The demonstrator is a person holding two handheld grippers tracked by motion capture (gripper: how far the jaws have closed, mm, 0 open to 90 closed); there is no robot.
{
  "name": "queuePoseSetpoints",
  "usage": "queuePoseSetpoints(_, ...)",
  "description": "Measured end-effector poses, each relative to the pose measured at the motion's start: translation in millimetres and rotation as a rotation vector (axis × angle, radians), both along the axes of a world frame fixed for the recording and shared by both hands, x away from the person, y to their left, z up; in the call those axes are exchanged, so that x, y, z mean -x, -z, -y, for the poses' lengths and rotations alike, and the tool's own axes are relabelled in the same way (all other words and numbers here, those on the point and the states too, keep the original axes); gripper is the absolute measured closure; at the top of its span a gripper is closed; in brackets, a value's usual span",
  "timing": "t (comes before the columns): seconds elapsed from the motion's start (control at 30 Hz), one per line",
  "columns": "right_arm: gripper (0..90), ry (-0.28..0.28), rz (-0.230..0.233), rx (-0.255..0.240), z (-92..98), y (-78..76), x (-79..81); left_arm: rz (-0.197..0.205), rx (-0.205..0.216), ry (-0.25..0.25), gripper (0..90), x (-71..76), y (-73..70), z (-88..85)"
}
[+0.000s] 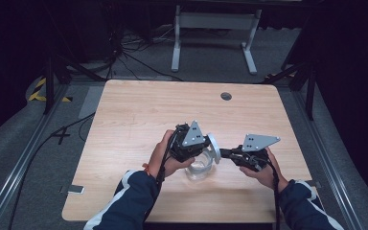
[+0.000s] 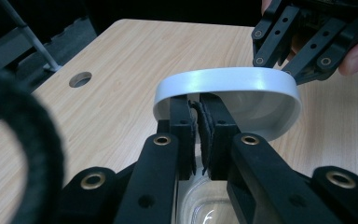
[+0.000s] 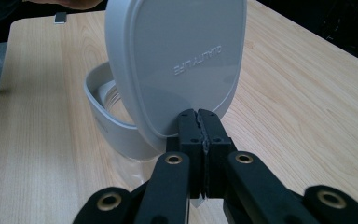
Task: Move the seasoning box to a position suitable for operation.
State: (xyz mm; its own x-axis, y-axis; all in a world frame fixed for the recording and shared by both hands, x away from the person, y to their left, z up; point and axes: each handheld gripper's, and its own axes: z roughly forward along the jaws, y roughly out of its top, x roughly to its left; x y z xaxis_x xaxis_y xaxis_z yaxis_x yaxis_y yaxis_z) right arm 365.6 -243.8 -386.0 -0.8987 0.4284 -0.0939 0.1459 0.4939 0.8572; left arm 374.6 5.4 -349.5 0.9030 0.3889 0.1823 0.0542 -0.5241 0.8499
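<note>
Left hand-held gripper (image 1: 199, 152): held low at the clear container's (image 1: 200, 167) rim, jaws clenched on its grey rim band (image 2: 168, 95).
Right hand-held gripper (image 1: 224, 153): level, pointing left, clamped on the tilted grey rounded plastic lid (image 3: 177, 60).
Container: mid light wooden tabletop (image 1: 139, 115), between both hands.
Count: two grippers, one lid, one container.

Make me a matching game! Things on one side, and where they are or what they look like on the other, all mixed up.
Things:
1. lid
2. jar
3. hole in the table
4. right claw

Clues:
A. at the far edge of the table
B. white, tipped up on its edge
C. pinching the lid's edge
D. see-through, standing on the table

Pairs: 1-B, 2-D, 3-A, 4-C
</note>
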Motion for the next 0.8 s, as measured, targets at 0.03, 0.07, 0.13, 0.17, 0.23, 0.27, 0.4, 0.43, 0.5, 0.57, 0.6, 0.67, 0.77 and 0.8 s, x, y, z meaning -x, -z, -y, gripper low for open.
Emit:
queuePoseSetpoints(0.03,89.5,-0.001,0.001,-0.001,0.2,0.1,0.2,-0.002,0.001,0.001,84.1,-0.2,0.0,0.2)
queuePoseSetpoints(0.07,89.6,-0.001,0.001,-0.001,0.3,0.2,0.2,0.001,-0.005,0.003,84.2,-0.6,-0.1,0.3)
queuePoseSetpoints(0.13,89.5,0.000,0.000,0.001,0.5,0.4,0.4,-0.006,-0.001,0.002,84.1,-0.8,0.1,0.7)
queuePoseSetpoints(0.17,89.5,0.000,0.000,0.001,0.5,0.5,0.4,-0.005,-0.001,0.001,84.0,-0.9,0.1,0.8)
queuePoseSetpoints(0.23,89.5,0.002,0.000,0.003,0.7,0.5,0.7,-0.006,-0.008,0.000,83.8,-1.4,-0.2,1.2)
queuePoseSetpoints(0.27,89.5,0.002,0.000,0.003,0.8,0.6,0.8,-0.007,-0.002,0.001,83.8,-2.0,-0.2,1.6)
queuePoseSetpoints(0.4,89.4,0.006,0.000,0.004,1.3,0.7,1.2,-0.007,0.000,0.002,83.7,-2.9,-0.4,4.3)
queuePoseSetpoints(0.43,89.4,0.007,-0.002,0.007,1.5,0.9,1.3,-0.005,-0.006,0.006,83.6,-3.3,-1.0,5.0)
queuePoseSetpoints(0.5,89.4,0.006,-0.004,0.012,2.3,1.4,1.7,-0.007,-0.010,0.008,83.4,-3.6,-1.1,7.0)
queuePoseSetpoints(0.57,89.4,0.008,-0.003,0.015,3.3,2.4,2.0,-0.012,-0.005,0.011,83.3,-4.0,-0.5,8.6)
queuePoseSetpoints(0.6,89.4,0.010,-0.005,0.017,4.1,2.4,2.2,-0.009,-0.007,0.010,83.3,-4.4,-0.4,8.8)
queuePoseSetpoints(0.67,89.4,0.012,-0.007,0.017,5.3,2.5,2.8,-0.006,-0.006,0.009,83.1,-5.3,-0.2,8.4)
queuePoseSetpoints(0.77,89.4,0.009,-0.004,0.017,6.1,3.0,3.5,-0.009,-0.004,0.007,83.1,-6.0,-1.1,5.7)
queuePoseSetpoints(0.8,89.4,0.009,-0.004,0.019,6.4,3.1,3.8,-0.006,-0.006,0.002,82.7,-5.9,-1.6,4.6)
